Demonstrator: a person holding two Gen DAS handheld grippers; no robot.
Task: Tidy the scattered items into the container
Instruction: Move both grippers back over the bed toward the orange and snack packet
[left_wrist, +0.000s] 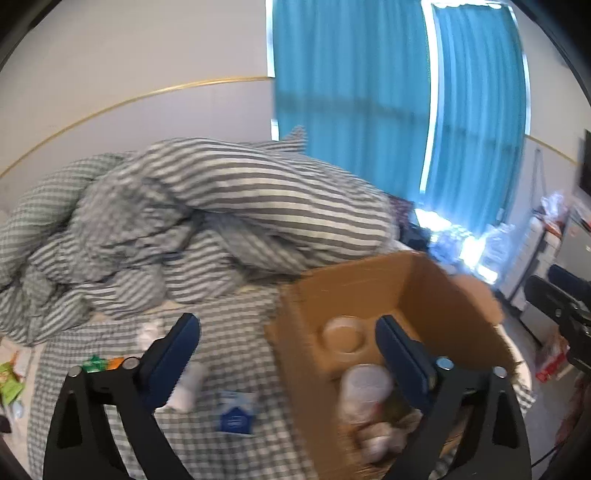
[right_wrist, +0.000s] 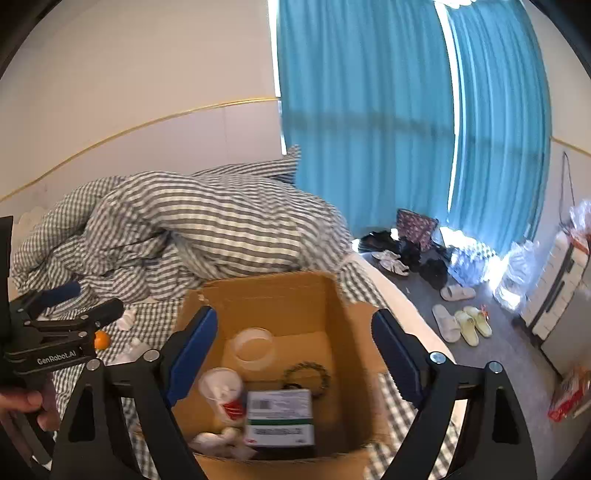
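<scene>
Over my cardboard box (right_wrist: 266, 295), both claws spread and empty, right view alone showing the green-white carton (right_wrist: 279, 417), left view alone the blue packet (left_wrist: 236, 415) on the bed.

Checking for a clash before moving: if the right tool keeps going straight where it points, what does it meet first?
Probably the clear round tub on the floor of the cardboard box; the right tool is open and empty. Depth is uncertain.

Right tongs (right_wrist: 295, 347): hanging spread wide over the cardboard box (right_wrist: 280, 291), gripping nothing.
Box contents: lying inside are a green-and-white carton (right_wrist: 279, 417), clear lid (right_wrist: 254, 348), plastic cup (right_wrist: 221, 387), dark ring (right_wrist: 307, 373).
Left tongs (right_wrist: 74, 299): hovering above the checked bed (right_wrist: 155, 317).
</scene>
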